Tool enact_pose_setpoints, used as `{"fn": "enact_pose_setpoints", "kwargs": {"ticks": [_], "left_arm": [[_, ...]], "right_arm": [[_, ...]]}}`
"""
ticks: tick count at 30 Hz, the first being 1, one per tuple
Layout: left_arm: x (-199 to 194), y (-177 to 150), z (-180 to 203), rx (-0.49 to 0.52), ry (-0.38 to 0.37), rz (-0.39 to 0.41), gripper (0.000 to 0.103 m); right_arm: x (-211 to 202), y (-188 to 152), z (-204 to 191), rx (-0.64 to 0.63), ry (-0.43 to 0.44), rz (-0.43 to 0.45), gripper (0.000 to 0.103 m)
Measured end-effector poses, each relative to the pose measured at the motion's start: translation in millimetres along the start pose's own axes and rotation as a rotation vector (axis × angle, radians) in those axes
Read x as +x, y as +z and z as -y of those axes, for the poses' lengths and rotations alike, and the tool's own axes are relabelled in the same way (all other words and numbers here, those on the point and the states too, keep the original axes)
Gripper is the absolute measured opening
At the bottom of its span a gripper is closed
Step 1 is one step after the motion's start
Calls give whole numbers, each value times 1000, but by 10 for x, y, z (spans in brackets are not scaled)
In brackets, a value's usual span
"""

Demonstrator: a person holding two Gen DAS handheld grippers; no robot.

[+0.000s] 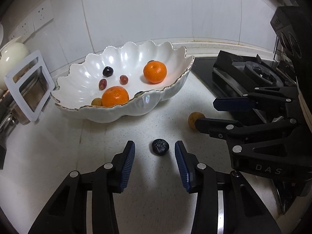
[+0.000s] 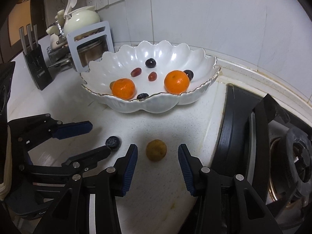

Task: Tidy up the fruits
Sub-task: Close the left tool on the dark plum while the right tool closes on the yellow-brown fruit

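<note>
Two grippers we are holding spread | left gripper (image 1: 155,148) flanking blueberry (image 1: 160,146) | right gripper (image 2: 158,152) flanking longan (image 2: 156,150) | counter (image 2: 165,120) near bowl (image 2: 156,103)

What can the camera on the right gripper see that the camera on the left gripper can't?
Only the right wrist view shows the knife block with three knives, and the whole cream teapot. Only the left wrist view shows the dark box above the stove. Both show the white bowl holding two oranges, the blueberry and the small brown fruit on the counter, and both open grippers: the left gripper around the blueberry, the right gripper around the brown fruit.
</note>
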State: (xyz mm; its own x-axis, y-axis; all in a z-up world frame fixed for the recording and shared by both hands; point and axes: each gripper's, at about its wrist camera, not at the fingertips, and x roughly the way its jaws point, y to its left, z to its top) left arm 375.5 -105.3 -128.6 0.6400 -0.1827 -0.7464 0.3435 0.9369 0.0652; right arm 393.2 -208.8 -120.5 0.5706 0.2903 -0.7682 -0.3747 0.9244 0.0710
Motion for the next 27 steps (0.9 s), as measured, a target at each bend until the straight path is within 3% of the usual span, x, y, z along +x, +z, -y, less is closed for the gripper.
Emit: {"fn": "enact_pose_setpoints", "kwargs": {"ticks": [9, 17, 27], "left_arm": [[182, 24, 35, 3, -29, -43, 34], [219, 36, 34, -5, -33, -49, 22], [133, 24, -33, -49, -31, -32, 22]], "right_arm": [[142, 4, 45, 18, 44, -29, 40], [229, 19, 46, 28, 77, -65, 28], [179, 2, 5, 21, 62, -46, 27]]}}
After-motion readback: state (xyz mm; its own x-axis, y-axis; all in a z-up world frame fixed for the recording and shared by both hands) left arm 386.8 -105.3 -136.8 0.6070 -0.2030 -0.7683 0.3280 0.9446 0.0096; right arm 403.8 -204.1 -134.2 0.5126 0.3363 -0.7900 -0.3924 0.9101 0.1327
